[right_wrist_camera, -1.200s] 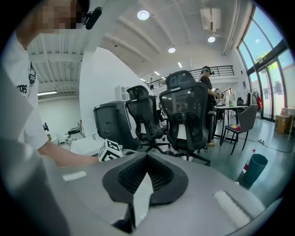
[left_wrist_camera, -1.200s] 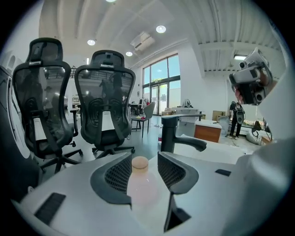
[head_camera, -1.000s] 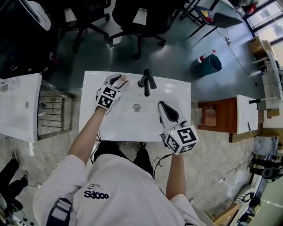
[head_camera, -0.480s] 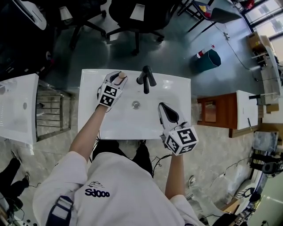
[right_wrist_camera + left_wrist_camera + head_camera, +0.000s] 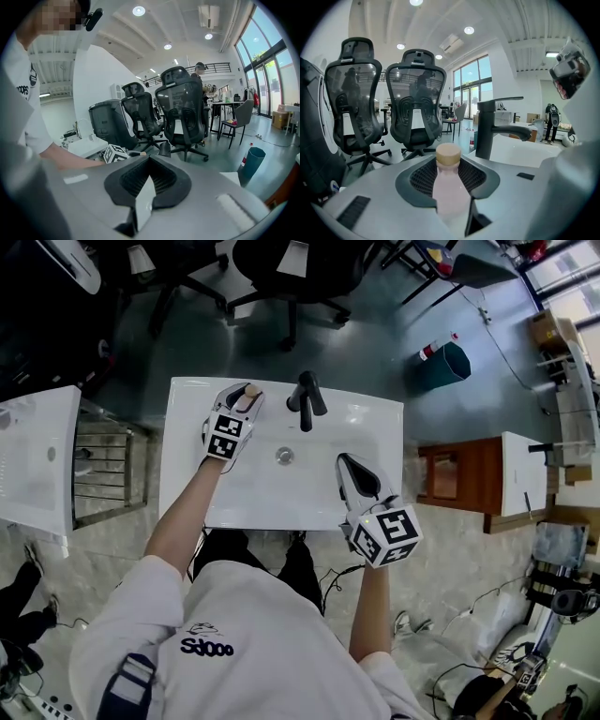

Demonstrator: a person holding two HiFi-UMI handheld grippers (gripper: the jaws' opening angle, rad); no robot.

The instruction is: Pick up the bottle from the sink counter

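A small pale pink bottle (image 5: 449, 190) with a tan cap (image 5: 251, 389) stands at the back left of the white sink counter (image 5: 187, 474). My left gripper (image 5: 244, 403) reaches over the counter to it. In the left gripper view (image 5: 447, 177) the bottle fills the gap between the two black pads (image 5: 480, 177). The jaws have just been closing, and both pads now press on its sides. My right gripper (image 5: 349, 466) hangs over the right part of the basin. Its jaws are shut (image 5: 149, 180) and hold nothing.
A black faucet (image 5: 305, 399) stands at the middle back of the counter, just right of the bottle, with the drain (image 5: 284, 456) in front of it. Black office chairs (image 5: 417, 108) stand beyond the back edge. A wooden stool (image 5: 459, 486) is to the right.
The left jaws have drawn in round the bottle. Neither hand has visibly shifted over the counter; the head view itself has drifted slightly.
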